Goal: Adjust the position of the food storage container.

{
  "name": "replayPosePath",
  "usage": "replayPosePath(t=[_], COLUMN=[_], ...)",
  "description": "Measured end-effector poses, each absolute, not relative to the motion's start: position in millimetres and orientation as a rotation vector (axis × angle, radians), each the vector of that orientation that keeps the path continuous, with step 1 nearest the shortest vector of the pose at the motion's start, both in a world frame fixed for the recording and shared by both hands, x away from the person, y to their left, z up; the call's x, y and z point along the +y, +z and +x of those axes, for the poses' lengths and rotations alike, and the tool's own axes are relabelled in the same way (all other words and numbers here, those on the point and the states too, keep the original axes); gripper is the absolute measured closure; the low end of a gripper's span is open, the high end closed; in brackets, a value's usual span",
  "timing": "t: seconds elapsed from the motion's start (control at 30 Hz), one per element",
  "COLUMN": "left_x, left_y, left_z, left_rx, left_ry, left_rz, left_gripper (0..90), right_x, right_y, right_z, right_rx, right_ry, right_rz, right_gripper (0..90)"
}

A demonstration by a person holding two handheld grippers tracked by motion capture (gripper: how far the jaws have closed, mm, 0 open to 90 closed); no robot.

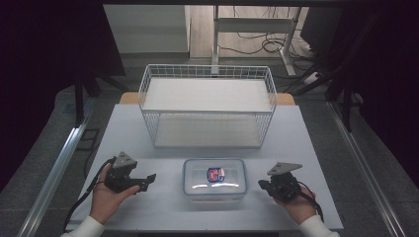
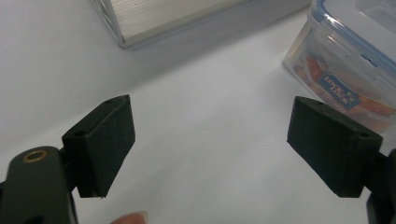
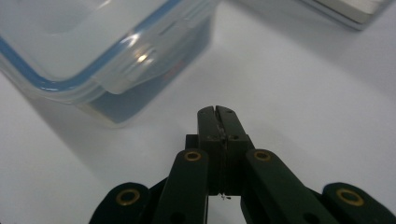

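While resting shut on the table (image 1: pixel 148 123), a clear plastic container (image 1: pixel 214 178) with a blue-edged snap lid and a red-and-blue label inside, low in the middle of the high view, at 6 o'clock from the white wire basket (image 1: pixel 207 106). Seems an approach step: not yet touched from either side. Rounded corners, clip flaps on the lid, glossy top catching light; colourful printed packets visible through the wall in the left gripper view.

At 9 o'clock of it, left gripper (image 1: pixel 143 181), fingers (image 2: pixel 100 144) spread wide, nothing between them, aimed toward the container's near corner. At 3 o'clock, right gripper (image 1: pixel 263 185), fingers (image 3: pixel 217 122) pressed together on nothing, tip just beside the container's side under a lid flap.

Next move likely calls for either steadying the box with the spread fingers while prying a clip with the closed tip, or opening the right pair to clasp the box for lifting toward the basket at 12 o'clock. Slippery walls; firm, level squeeze needed.
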State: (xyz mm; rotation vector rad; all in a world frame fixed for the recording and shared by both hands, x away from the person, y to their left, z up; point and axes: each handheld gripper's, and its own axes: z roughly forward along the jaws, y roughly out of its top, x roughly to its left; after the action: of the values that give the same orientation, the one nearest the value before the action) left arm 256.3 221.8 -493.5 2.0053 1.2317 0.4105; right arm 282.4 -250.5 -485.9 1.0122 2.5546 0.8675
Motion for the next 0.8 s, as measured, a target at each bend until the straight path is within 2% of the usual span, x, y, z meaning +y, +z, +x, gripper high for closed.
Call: replayPosePath(t=[0.8], left_x=[223.6], left_y=[-491.5], left_z=[256.1], left_rx=[1.226], left_ry=[0.408], left_rz=[1.991], left_gripper=[15.0], right_x=[-213.6], right_y=[-499.5], right_z=[284.8], right_rx=[2.653], right_ry=[0.879], right_rz=[0.942], right_gripper=[89.0])
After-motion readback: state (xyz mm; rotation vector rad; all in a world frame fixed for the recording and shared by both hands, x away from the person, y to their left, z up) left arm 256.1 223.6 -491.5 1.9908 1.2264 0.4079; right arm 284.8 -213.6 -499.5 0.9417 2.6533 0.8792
